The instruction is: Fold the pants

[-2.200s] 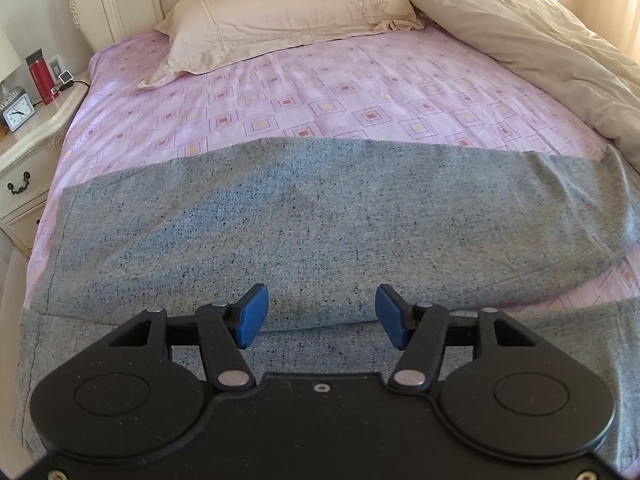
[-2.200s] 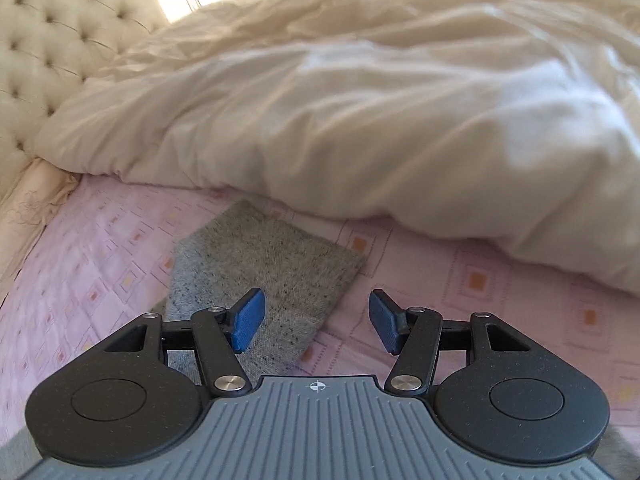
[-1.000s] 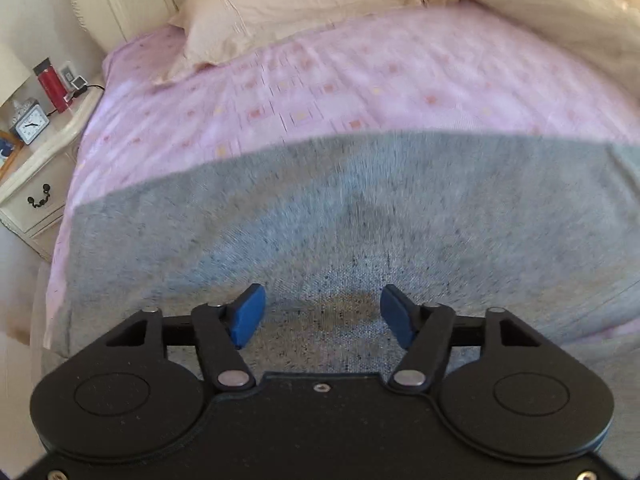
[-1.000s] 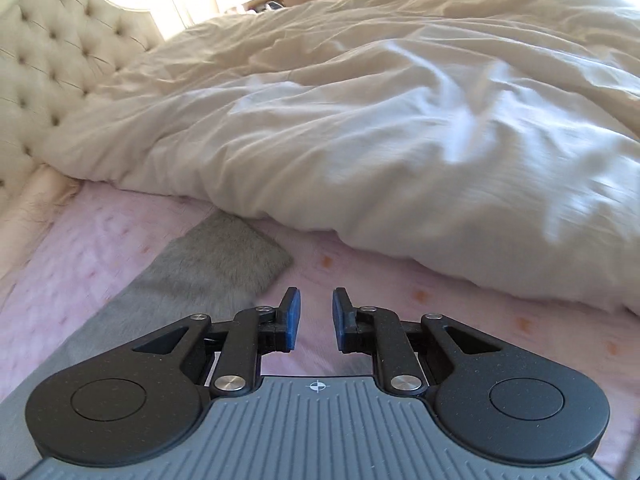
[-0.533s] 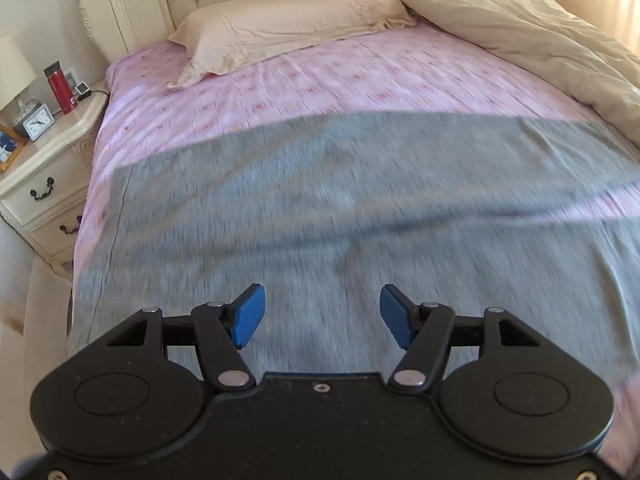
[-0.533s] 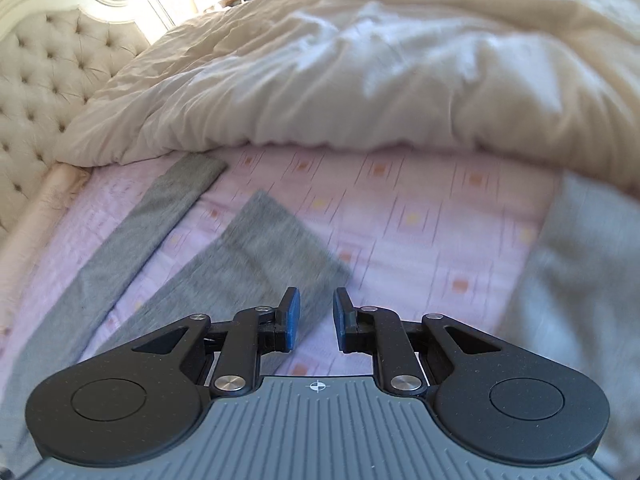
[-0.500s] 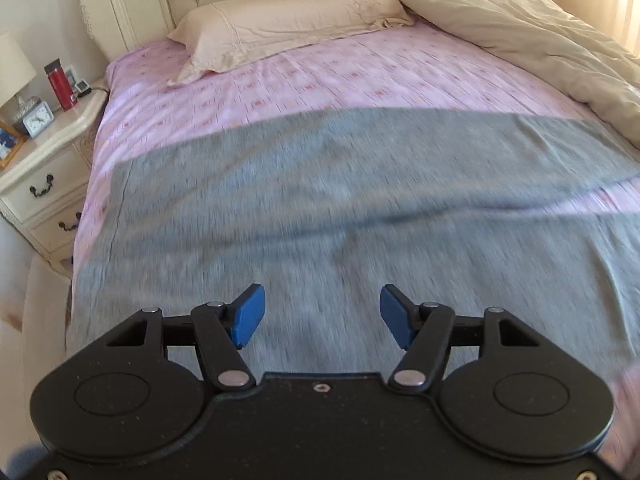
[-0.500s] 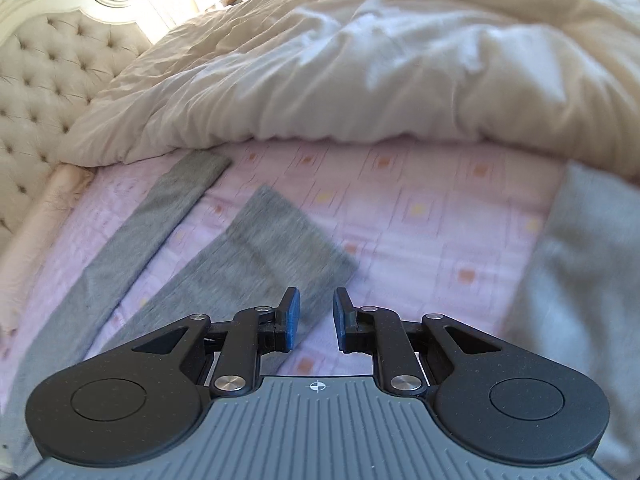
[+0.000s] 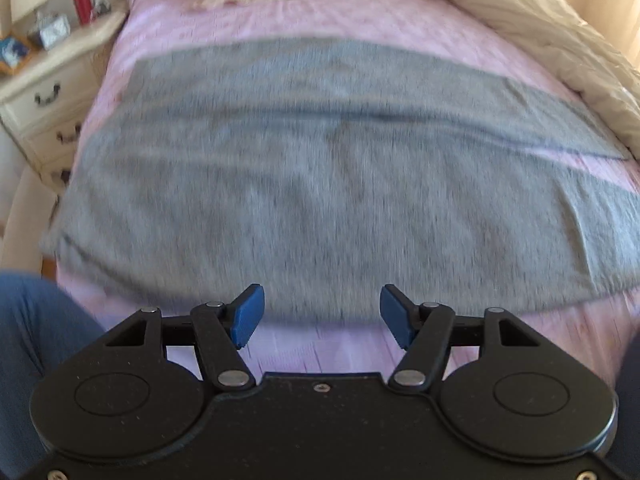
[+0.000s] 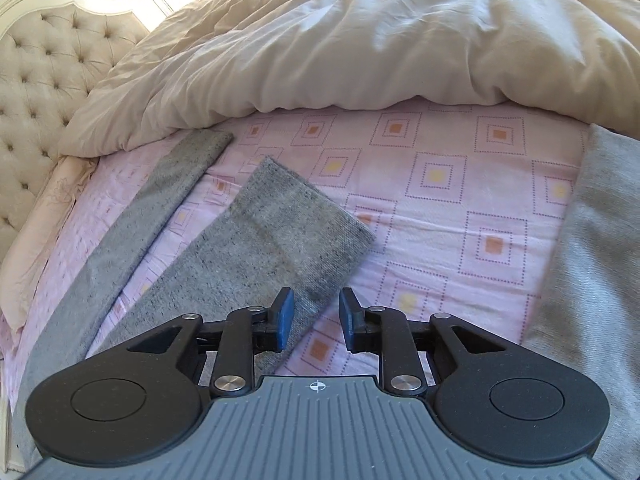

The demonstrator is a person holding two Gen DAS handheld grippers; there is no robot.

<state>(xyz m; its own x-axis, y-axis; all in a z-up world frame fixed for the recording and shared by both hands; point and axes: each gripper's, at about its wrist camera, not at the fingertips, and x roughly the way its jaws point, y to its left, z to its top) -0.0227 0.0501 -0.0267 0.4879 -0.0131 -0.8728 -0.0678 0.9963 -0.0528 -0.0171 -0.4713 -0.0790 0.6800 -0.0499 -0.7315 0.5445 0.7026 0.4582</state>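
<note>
- Left wrist view: the left hand-held gripper (image 9: 322, 316) stands wide, nothing between its blue pads. The grey pants (image 9: 320, 168) lie flat on the bed (image 9: 320, 12), spread across the whole view from 9 o'clock to 3 o'clock, so their long axis runs crosswise to this gripper's pointing line. The near edge of the cloth lies just ahead of the fingertips at 12 o'clock, apart from them. The picture is smeared, so finer folds cannot be read. A nightstand (image 9: 48, 80) sits at 10 o'clock and a cream duvet (image 9: 560, 40) at 2 o'clock.
- Right wrist view: the right hand-held gripper (image 10: 316, 316) is narrow but its jaws are opening; the pads press on nothing. The near leg's cuff (image 10: 288, 236) lies at 11 o'clock, its lower edge passing just under the left pad, and the leg runs away toward 8 o'clock. The far leg (image 10: 160, 208) lies parallel, farther off at 10 o'clock, with pink sheet showing between the two. Another grey cloth (image 10: 592, 260) sits at 3 o'clock; what it is cannot be told.
- Judgement: the right hand is the nearer to the leg ends, the left to the wide body. A fold probably turns on the right gripper taking the near cuff at 11 o'clock.
</note>
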